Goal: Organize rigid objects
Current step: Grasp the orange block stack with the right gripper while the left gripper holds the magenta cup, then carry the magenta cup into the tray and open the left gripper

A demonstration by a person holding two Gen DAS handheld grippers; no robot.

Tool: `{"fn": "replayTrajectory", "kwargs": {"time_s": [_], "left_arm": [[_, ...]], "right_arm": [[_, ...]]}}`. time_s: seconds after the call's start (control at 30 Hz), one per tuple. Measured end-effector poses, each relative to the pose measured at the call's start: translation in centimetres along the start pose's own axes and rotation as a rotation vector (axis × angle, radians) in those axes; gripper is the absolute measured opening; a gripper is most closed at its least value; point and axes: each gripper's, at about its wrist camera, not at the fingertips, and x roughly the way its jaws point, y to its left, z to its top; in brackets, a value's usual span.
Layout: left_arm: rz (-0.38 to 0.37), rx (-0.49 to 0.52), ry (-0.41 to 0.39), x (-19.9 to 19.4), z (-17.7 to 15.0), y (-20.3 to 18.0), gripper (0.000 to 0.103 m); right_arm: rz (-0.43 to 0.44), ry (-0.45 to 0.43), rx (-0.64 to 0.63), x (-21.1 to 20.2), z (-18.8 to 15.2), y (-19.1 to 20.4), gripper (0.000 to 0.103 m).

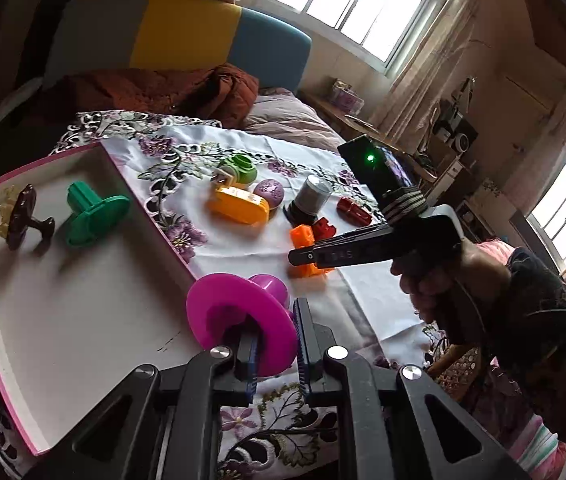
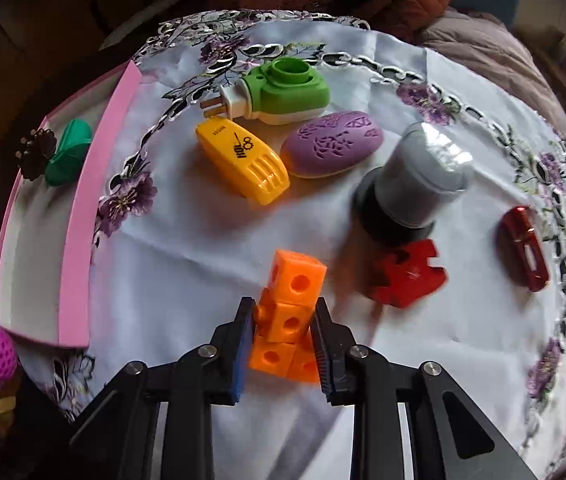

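**Magenta funnel and orange cubes both in hand, box half filled**

Magenta plastic sits nearest: the left gripper (image 1: 275,344) pinches the magenta funnel-shaped piece (image 1: 239,320) by its flared rim, just beside the corner of the pink-walled box (image 1: 151,216), probably to drop it in. Close by, the right gripper (image 2: 283,344) has its jaws around the orange linking cubes (image 2: 289,316) on the embroidered tablecloth (image 2: 187,248), a grip likely chosen to lift the whole cluster. Farther off, the green funnel piece (image 1: 95,216) and dark brown piece (image 1: 23,216) already lie in the box.
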Motion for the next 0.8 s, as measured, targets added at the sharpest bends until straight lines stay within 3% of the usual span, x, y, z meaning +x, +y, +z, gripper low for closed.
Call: {"fn": "replayTrajectory", "kwargs": {"time_s": [0.2,0.33,0.5,0.57,0.8], "left_arm": [[0.036,-0.016,-0.001,-0.5,-0.3,0.8,0.014],[0.069,-0.048,-0.016,-1.3,-0.3,1.9,0.014],[0.120,-0.098,-0.046,-2.8,-0.2,3.7,0.014],[0.147,-0.118,-0.057,-3.4,-0.2,4.5,0.014],[0.257,-0.173,-0.069,-4.4,-0.3,6.9,0.014]], "right_arm": [[0.070,-0.077,0.057,0.3,-0.9,-1.3,0.033],[0.060,-0.084,0.043,0.1,-1.3,-0.9,0.037],[0.077,-0.054,-0.030,1.4,-0.7,0.4,0.071],[0.053,-0.050,-0.077,1.6,-0.8,1.2,0.075],[0.036,-0.056,-0.082,1.6,-0.8,1.3,0.075]]}}
